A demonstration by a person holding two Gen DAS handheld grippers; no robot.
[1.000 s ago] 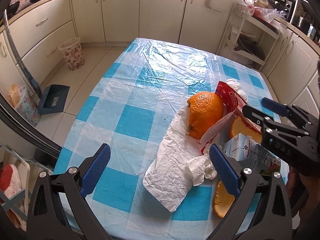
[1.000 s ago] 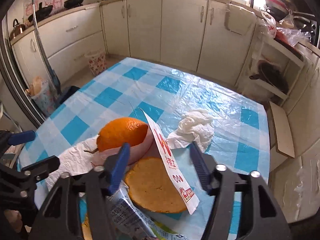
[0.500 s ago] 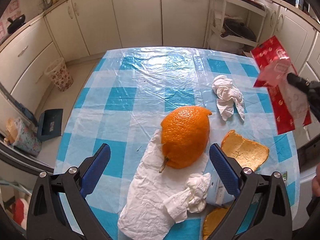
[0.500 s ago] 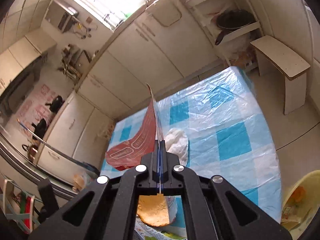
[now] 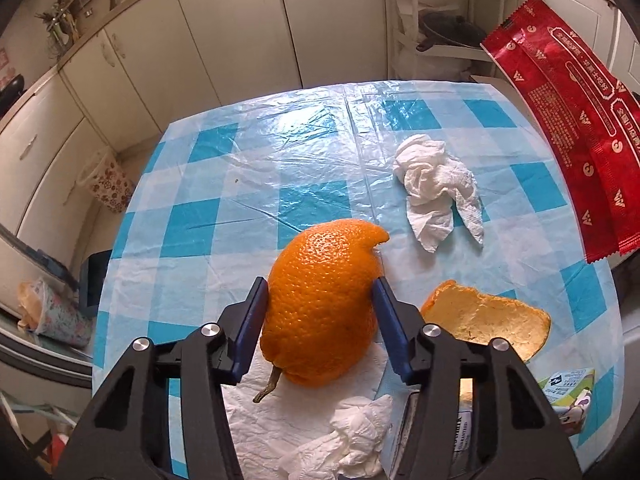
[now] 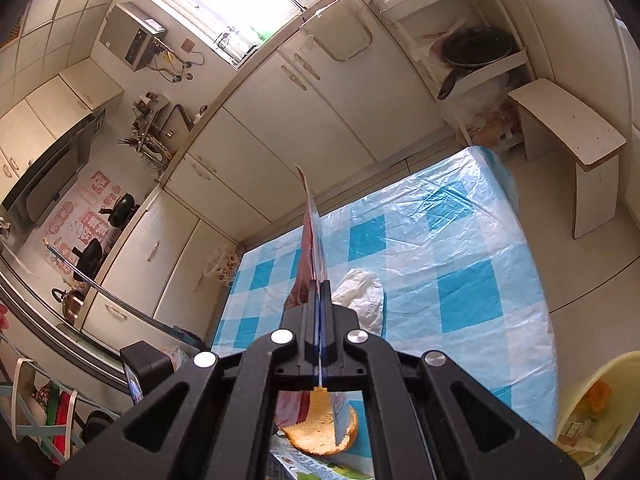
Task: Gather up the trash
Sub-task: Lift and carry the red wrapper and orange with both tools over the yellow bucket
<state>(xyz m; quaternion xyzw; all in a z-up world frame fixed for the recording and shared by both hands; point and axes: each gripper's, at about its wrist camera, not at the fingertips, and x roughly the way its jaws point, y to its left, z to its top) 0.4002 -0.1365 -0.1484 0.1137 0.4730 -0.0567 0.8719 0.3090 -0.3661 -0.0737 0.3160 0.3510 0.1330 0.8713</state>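
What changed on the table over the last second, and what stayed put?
The right claw closed on the red wrapper and lifted it off the pile, up and to the right. The left claw narrowed from wide open until its fingers sit against both sides of the big orange peel. The crumpled tissue, the flat peel piece and the paper towel stayed where they were.

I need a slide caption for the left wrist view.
Left gripper closes around orange peel; red wrapper lifted.
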